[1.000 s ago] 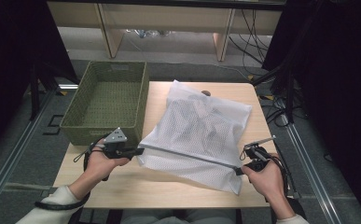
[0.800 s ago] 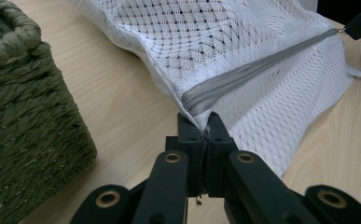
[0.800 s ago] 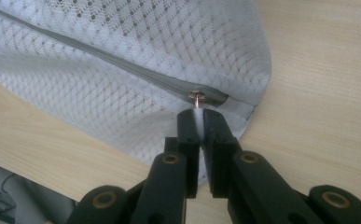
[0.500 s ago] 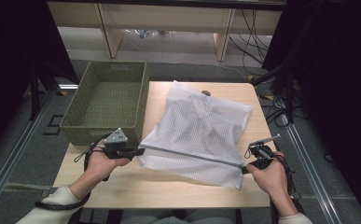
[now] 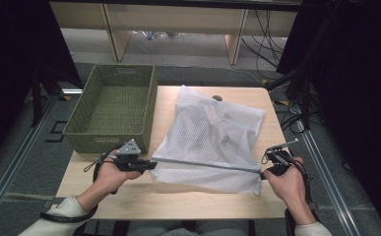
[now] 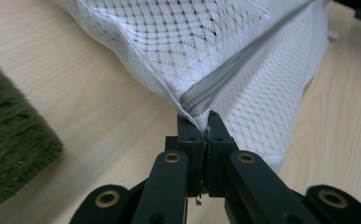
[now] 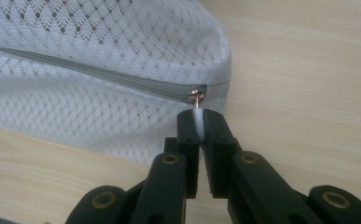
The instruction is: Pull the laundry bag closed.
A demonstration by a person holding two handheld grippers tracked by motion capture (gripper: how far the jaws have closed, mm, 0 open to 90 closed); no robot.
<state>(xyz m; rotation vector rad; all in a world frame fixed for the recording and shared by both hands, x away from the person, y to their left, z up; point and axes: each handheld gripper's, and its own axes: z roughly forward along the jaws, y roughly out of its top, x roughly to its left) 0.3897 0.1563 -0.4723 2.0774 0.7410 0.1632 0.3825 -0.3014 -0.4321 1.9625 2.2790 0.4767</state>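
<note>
Pale wood makes up the table (image 5: 129,196), with a grey floor, cables and shelf legs beyond its far edge. On it lies a white mesh laundry bag (image 5: 212,137), filling the middle and right of the tabletop, its grey zipper (image 5: 203,165) running along the near edge from about nine o'clock to three o'clock.

At the nine o'clock end, the left gripper (image 6: 201,125) has its jaws pressed together on the corner of the bag where the zipper ends, lifting that corner slightly off the wood. The left hand (image 5: 110,174) reaches in from seven o'clock, forearm angled up toward the bag, wrist roughly level, the grey plate riding on top of the gripper.

At the three o'clock end, the right gripper (image 7: 197,114) pinches the small white pull tab (image 7: 197,116) that hangs from the metal slider (image 7: 195,96). Its jaws stand nearly together with the tab between them. The right hand (image 5: 287,183) comes in from five o'clock, fingers wrapped around the gripper body, pointing toward the bag's corner.

A green woven basket (image 5: 79,132) sits at ten o'clock from the bag, just beside it at the table's left edge.

Something darker shows through the mesh, but its shape is too blurred to name. A small dark spot near the bag's far edge is too small to make out. Both forearms are cut off at the bottom of the high view.
</note>
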